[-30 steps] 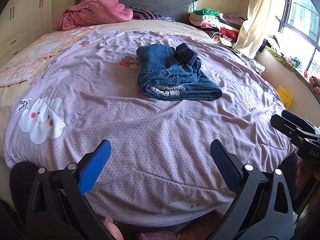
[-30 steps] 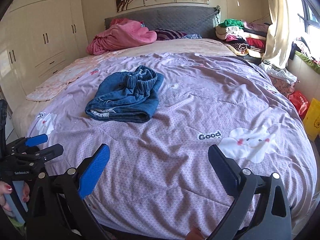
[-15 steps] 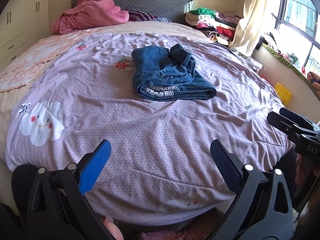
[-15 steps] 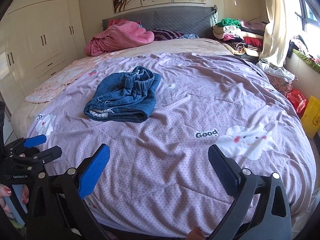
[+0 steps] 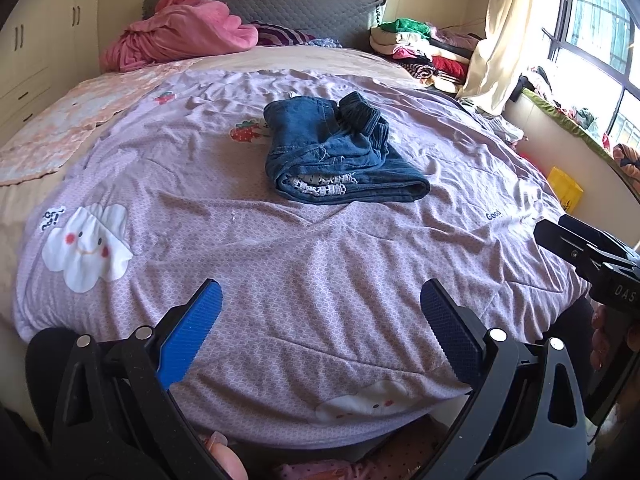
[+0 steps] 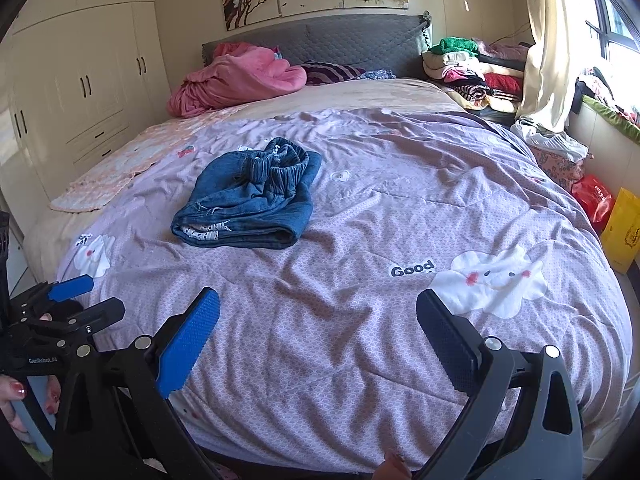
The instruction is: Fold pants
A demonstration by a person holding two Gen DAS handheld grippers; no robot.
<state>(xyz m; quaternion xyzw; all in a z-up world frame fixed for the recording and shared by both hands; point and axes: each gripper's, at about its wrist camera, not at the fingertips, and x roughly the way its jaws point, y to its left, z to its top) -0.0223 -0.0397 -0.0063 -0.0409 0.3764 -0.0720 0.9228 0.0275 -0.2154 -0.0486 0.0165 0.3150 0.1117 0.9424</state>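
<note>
Purple quilt [image 5: 320, 264]: folded jeans [image 5: 340, 160], waistband toward headboard; both grippers' fingers spread, empty.

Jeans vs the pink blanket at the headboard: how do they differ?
The jeans are dark blue denim; the pink blanket is soft and plain pink. The jeans lie folded in a compact, fairly flat bundle mid-bed on the purple quilt; the pink blanket is heaped loosely against the grey headboard, off the quilt. The jeans bundle looks smaller than the blanket heap. Shared: both rest on the bed, and neither claw touches them.
</note>
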